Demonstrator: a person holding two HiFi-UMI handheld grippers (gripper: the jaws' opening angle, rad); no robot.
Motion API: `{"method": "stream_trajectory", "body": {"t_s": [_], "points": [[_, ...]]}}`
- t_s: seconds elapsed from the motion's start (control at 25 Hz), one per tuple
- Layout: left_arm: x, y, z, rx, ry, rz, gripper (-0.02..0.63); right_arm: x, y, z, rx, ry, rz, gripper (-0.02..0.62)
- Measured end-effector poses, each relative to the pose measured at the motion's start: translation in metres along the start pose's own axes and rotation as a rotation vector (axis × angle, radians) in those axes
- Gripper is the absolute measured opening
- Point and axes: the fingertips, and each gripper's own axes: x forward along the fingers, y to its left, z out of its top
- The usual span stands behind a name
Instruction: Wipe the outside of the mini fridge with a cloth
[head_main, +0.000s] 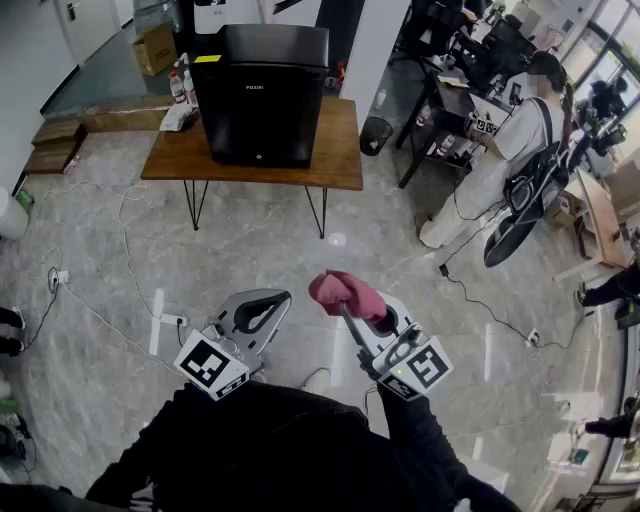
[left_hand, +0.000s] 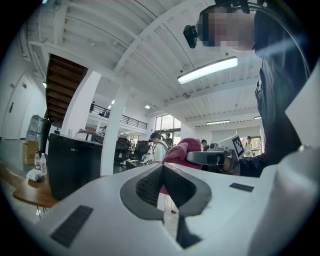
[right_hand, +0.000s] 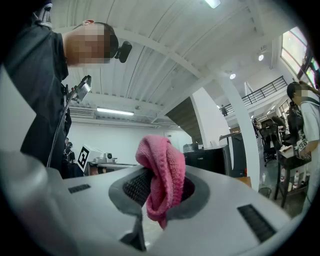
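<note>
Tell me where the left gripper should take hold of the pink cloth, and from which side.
Take the rounded fold of the pink cloth that bulges past the right gripper's fingers; the rest is pinched between them. Probably come from its left, where the left gripper sits alongside, shut and empty; open it first.

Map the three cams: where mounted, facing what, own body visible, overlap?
Head view: on the person's head, steeply down at floor and mini fridge on table; shows left gripper, right gripper, dark sleeves.
Left gripper view: on left gripper, tilted up past its shut jaws; torso at right.
Right gripper view: on right gripper, tilted up past the clamped pink cloth; torso at left.
Shared: mini fridge and pink cloth show in all three.
</note>
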Motion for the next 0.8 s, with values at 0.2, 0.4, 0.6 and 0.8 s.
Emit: {"method": "stream_trajectory", "body": {"t_s": [0.2, 0.4, 0.6, 0.8], "points": [[-0.005, 0.003, -0.004, 0.007, 0.012, 0.003, 0.006, 0.003, 0.003, -0.004, 0.007, 0.009, -0.006, 0.063], [-0.017, 0.016, -0.008, -0.006, 0.019, 0.022, 0.006, 0.014, 0.007, -0.009, 0.069, 0.012, 0.011, 0.069], [-0.031, 0.043, -0.008, 0.007, 0.007, 0.015, 0.006, 0.043, 0.015, -0.019, 0.085, 0.039, 0.018, 0.069], [-0.047, 0.085, -0.009, 0.014, 0.012, 0.01, 0.006, 0.086, 0.023, -0.027, 0.071, 0.057, 0.018, 0.069]]}}
